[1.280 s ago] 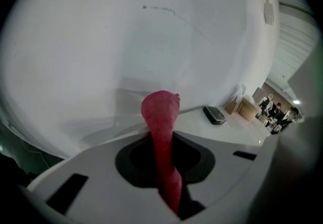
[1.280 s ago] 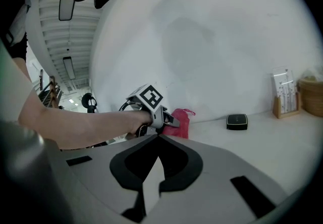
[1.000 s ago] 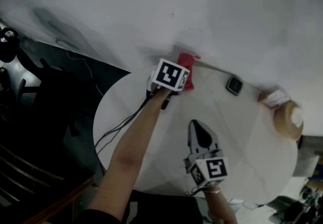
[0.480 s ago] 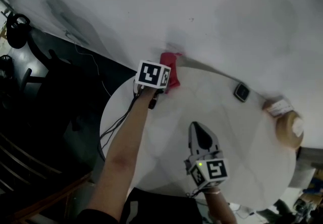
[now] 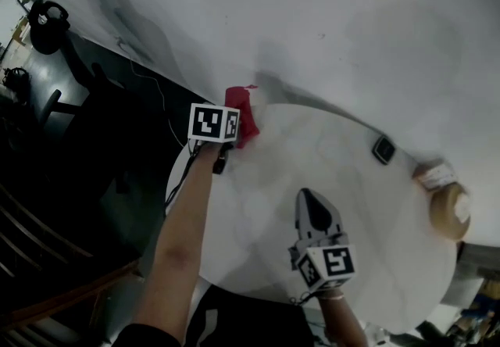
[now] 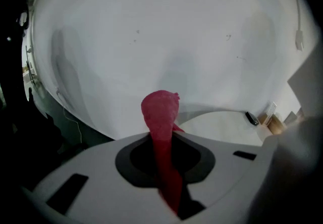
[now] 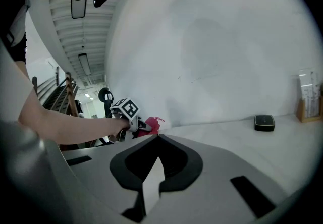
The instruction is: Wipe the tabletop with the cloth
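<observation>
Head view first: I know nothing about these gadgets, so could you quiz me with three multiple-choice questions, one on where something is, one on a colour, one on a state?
1. Where on the round white table is the crumpled red cloth?
A at its far left edge, by the pale wall
B at its centre
C at its near edge

2. The small flat square device on the table is:
A black
B green
C orange

3. The left claw is:
A open and empty
B shut on the cloth
C shut on nothing

Answers:
1. A, the cloth shows at the rim below the wall.
2. A, it is dark against the white top.
3. B, the cloth runs between the closed jaws.
</observation>
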`<state>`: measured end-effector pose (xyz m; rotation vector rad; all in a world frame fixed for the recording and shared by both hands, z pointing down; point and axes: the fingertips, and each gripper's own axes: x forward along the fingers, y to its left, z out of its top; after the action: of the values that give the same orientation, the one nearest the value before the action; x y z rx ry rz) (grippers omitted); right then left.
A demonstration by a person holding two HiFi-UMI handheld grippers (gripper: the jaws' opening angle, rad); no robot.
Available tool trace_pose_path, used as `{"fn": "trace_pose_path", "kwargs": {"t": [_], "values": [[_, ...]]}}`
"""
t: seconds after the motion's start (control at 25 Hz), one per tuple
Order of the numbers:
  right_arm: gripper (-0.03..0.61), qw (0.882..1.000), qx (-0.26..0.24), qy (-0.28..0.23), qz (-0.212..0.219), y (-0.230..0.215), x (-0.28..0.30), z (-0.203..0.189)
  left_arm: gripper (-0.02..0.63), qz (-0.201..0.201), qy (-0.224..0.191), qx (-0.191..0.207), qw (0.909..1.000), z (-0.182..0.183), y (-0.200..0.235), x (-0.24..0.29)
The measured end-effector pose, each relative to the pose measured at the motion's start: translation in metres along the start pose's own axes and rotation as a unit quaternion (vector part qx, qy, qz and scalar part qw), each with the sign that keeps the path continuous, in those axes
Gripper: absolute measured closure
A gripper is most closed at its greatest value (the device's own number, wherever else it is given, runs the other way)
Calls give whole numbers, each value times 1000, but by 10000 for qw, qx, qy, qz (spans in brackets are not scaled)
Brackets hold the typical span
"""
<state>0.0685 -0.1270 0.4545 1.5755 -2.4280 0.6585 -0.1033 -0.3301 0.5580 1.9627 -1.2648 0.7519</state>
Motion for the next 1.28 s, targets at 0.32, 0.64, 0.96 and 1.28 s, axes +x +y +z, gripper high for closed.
{"fn": "trace_pose_path", "kwargs": {"t": [0.32, 0.64, 0.96, 1.28], "values": [[575, 9998, -86, -47, 188, 18, -1, 0, 565, 338, -118, -488, 9982, -34, 51, -38], [575, 9992, -201, -170, 300, 34, -9, 3, 566, 863, -356, -1031, 9903, -84, 105, -99], [575, 9984, -353, -219, 378, 57, -18, 8, 566, 1286, -752, -1095, 9828, -127, 128, -181], [575, 9963, -511, -506, 480, 80, -28, 14, 566, 1120, -1376, -768, 9811, -137, 83, -222]]}}
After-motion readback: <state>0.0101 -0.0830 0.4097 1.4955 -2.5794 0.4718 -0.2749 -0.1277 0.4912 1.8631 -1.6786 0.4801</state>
